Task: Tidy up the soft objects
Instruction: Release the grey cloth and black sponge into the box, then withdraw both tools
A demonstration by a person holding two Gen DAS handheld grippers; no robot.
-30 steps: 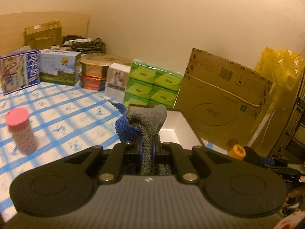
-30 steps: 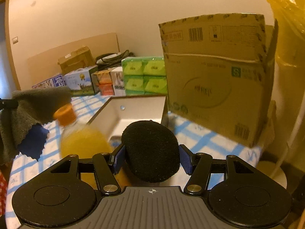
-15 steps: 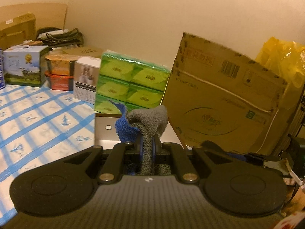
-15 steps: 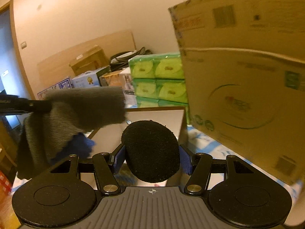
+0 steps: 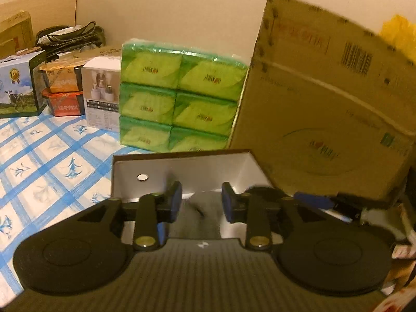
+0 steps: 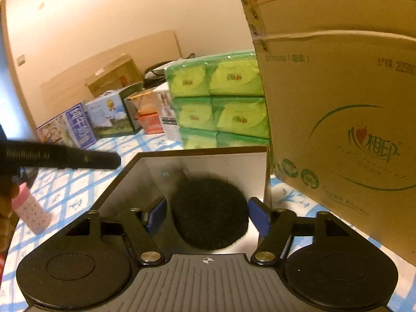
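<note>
Blue-checked cloth covers the counter [image 5: 52, 161], and nearest to both cameras sits an open white box [image 5: 182, 166] with a small round mark on its far inner wall.

Left tongs [image 5: 199, 202] hang over the near part of that box, their jaws opening with nothing pinched between the blue pads [image 5: 175, 201]. A blurred grey shape shows below the gap, possibly a cloth dropping into the box, but it is too smeared to be sure.

Right tongs [image 6: 206, 214] point into the same box from the other side, jaws also opening. A round black sponge [image 6: 209, 214] sits in the gap with the pads apart from its sides, so it looks freed over the box floor rather than gripped.

Both soft things, then, lie straight ahead of and below their own tongs, inside the box. Each hand's next move is probably a withdrawal up and back, clear of the box walls.

Behind the box stands a stack of green tissue packs [image 5: 179, 98]. A large cardboard carton [image 5: 325, 109] rises just beside it on the right, and smaller boxes line the wall beyond.
</note>
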